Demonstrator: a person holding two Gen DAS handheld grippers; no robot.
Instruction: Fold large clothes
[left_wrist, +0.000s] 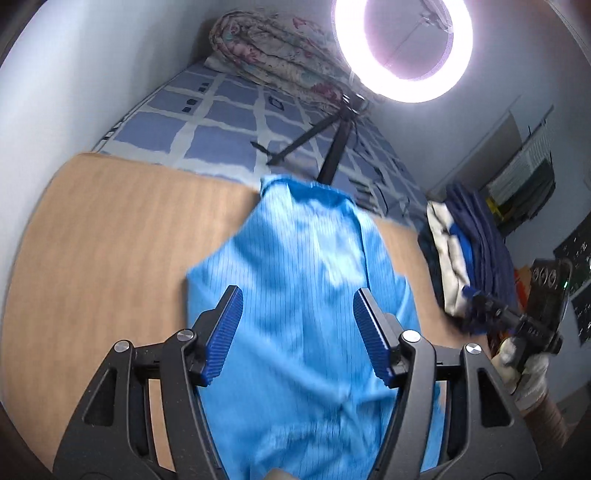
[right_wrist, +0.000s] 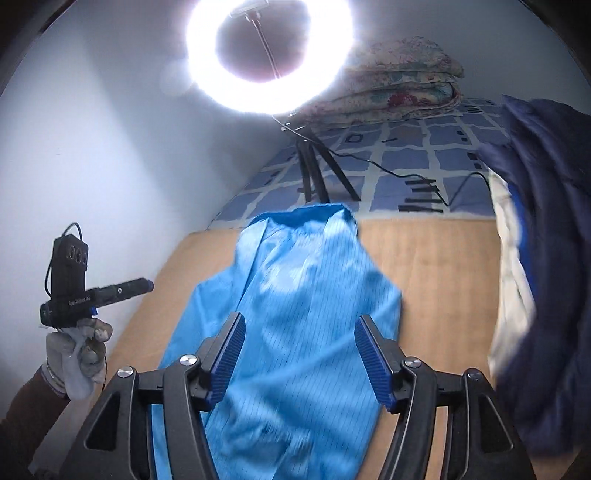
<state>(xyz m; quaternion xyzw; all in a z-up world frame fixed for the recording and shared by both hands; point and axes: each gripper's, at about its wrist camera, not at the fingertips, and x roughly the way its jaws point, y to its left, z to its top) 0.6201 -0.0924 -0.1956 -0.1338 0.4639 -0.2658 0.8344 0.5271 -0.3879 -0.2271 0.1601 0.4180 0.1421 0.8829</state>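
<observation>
Left wrist view shows the left tongs (left_wrist: 297, 334) open and empty above the blue garment (left_wrist: 306, 266), which lies ahead on the wooden table (left_wrist: 110, 229), partly folded lengthwise. The right tongs (right_wrist: 299, 354) are open too. Cross folds seem left.

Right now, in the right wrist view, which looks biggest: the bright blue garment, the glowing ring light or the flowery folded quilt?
1. Bright blue garment, nearest the camera
2. Glowing ring light
3. Flowery folded quilt, farthest away

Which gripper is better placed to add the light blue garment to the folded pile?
Probably the right gripper: the folded pile lies on its side of the light blue garment. Both grippers are open and empty.
</observation>
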